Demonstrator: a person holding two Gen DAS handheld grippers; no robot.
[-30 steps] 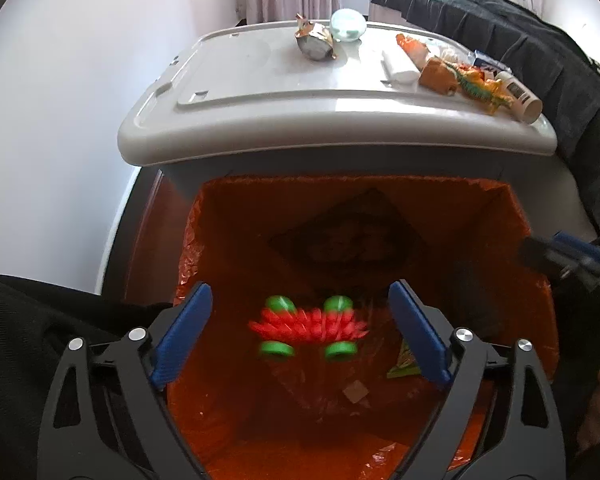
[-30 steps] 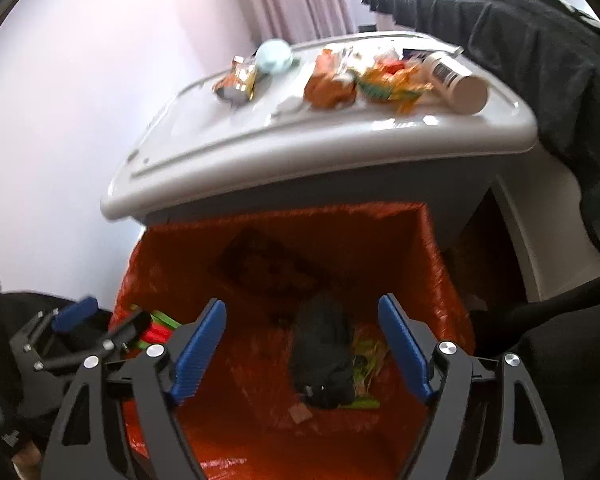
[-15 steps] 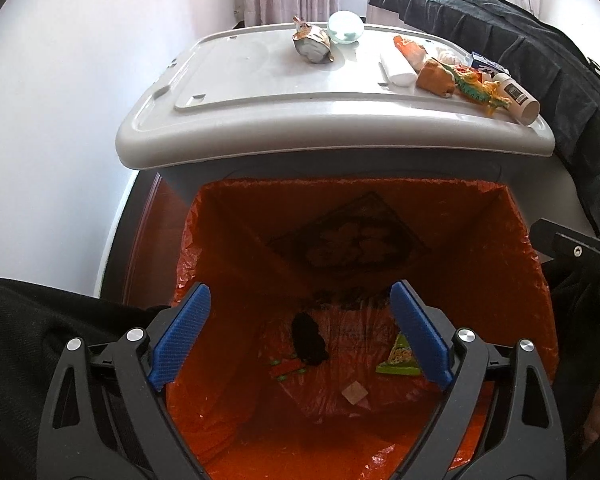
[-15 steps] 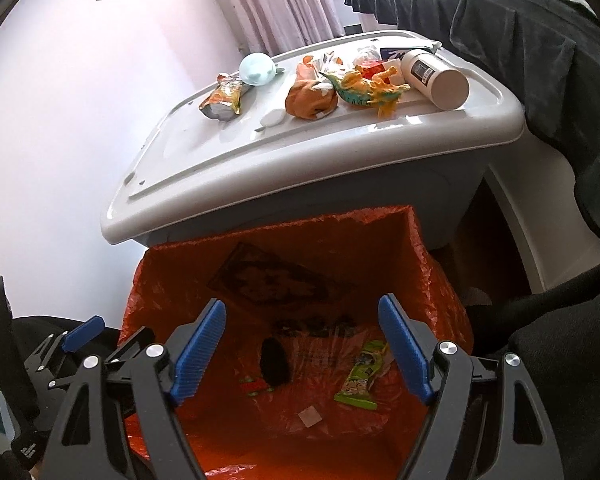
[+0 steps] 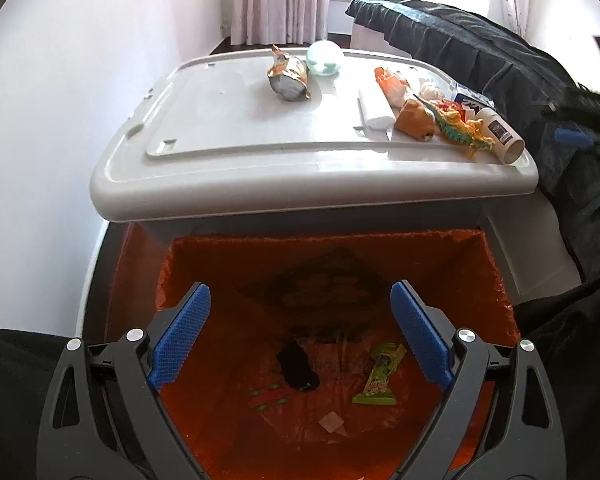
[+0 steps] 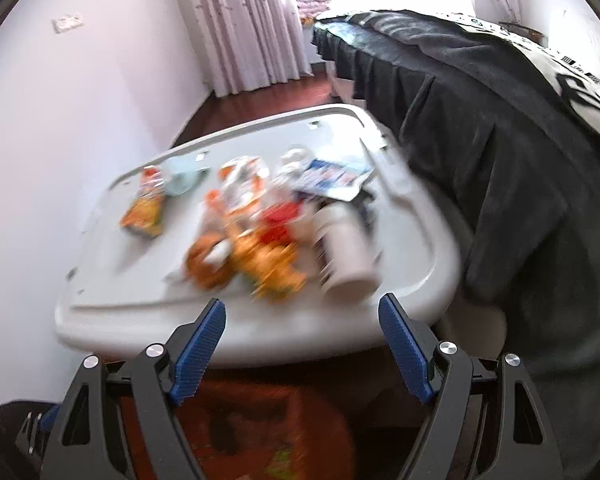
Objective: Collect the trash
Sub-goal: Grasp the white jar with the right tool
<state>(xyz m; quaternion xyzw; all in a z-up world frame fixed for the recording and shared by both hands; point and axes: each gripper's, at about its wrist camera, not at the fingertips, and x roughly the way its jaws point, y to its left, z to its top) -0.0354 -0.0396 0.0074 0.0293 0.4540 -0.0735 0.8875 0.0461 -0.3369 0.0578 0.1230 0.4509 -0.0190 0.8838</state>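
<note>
Writing: none was legible; the labels were blurred.
Bin liner (image 5: 480, 280): crinkled orange plastic, holding a green wrapper (image 5: 380, 372).
Lid (image 5: 220, 132): smooth grey plastic, bearing a white cylinder (image 5: 502, 136) and foil packet (image 5: 288, 80).
Left gripper (image 5: 300, 340): jaws wide, empty.
Right gripper (image 6: 302, 348): jaws wide, empty.

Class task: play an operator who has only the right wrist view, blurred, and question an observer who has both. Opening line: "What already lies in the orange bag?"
Observer: On the bottom of the bag lie a black lump, a green wrapper, a red and green toy and a paper scrap.
Operator: Is the left gripper carrying anything?
Observer: No. The left gripper hangs open over the bag with nothing between its fingers.
Operator: My lid is a smear. What is nearest its front right corner?
Observer: A white tube lying on its side, open end toward the lid's edge, with a yellow-green dragon toy right beside it.
</note>
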